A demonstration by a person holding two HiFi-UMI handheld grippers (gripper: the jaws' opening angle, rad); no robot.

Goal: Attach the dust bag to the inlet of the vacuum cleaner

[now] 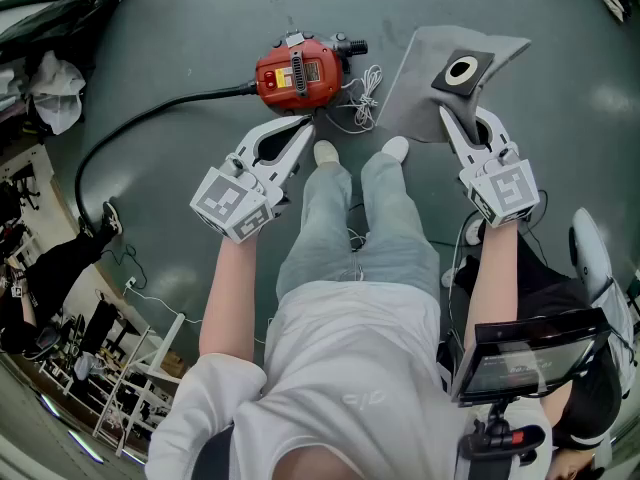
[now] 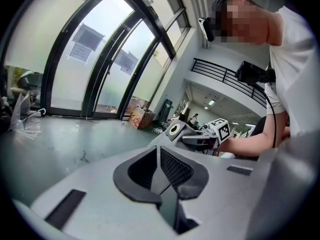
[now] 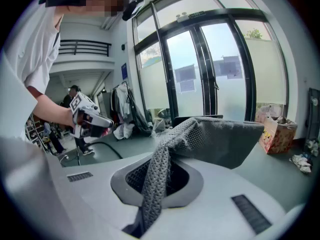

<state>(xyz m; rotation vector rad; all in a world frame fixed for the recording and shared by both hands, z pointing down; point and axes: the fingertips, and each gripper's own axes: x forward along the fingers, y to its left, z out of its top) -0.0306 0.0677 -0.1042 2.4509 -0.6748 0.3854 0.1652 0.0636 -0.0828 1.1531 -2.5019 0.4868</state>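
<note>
- The dust bag (image 1: 425,78), grey cloth with a black collar round a white-ringed hole, is hanging to the right of the vacuum (image 1: 298,73), apart from it.
- The right gripper (image 1: 452,120) is clamping the bag's near edge just below the collar; in the right gripper view the cloth (image 3: 220,139) is running out from between its closed jaws (image 3: 152,194).
- The left gripper (image 1: 300,133) is hovering just in front of the vacuum with its jaws together and nothing between them (image 2: 161,179).
- The vacuum is sitting red and round, wearing a pale label plate on top whose print is showing too small to read.
- A black hose (image 1: 150,118) is curving away from the vacuum's left; a white cord (image 1: 365,98) is lying coiled at its right.
- A screen (image 1: 530,353) is hanging at the person's chest, its text too small to read.
- The grey-green floor (image 1: 200,28) under the vacuum is showing scuffs.
- Tall dark-framed glass doors (image 3: 210,69) are closing off the room, with paper sheets (image 3: 186,79) stuck on them, too blurred to read.
</note>
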